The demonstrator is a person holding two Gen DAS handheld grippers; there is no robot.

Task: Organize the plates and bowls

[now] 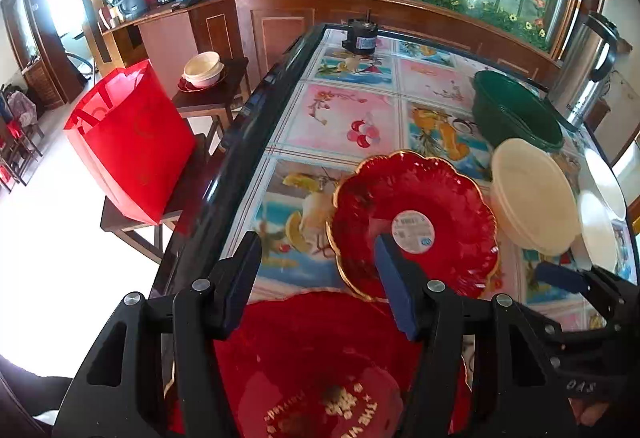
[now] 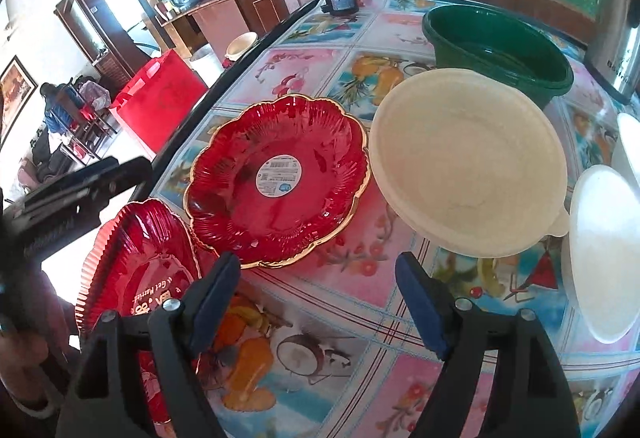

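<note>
A red scalloped plate with a gold rim and a round white sticker [image 1: 416, 222] [image 2: 280, 177] lies on the picture-covered table [image 1: 332, 117]. A second red plate with gold lettering [image 1: 312, 370] [image 2: 140, 278] lies at the near table edge. A cream bowl [image 1: 532, 197] [image 2: 468, 165] stands right of the scalloped plate. Further white dishes [image 1: 600, 213] [image 2: 604, 250] sit at the far right. My left gripper [image 1: 320, 266] is open and empty above the lettered plate. My right gripper [image 2: 320, 278] is open and empty over the bare table before the scalloped plate and the cream bowl.
A dark green basin [image 1: 516, 113] [image 2: 500, 49] stands behind the cream bowl. A steel urn [image 1: 588, 69] is at the far right corner. A small black motor [image 1: 360, 37] sits at the far table edge. A red bag [image 1: 128, 141] and stacked cream bowls [image 1: 204, 69] rest on stools at the left.
</note>
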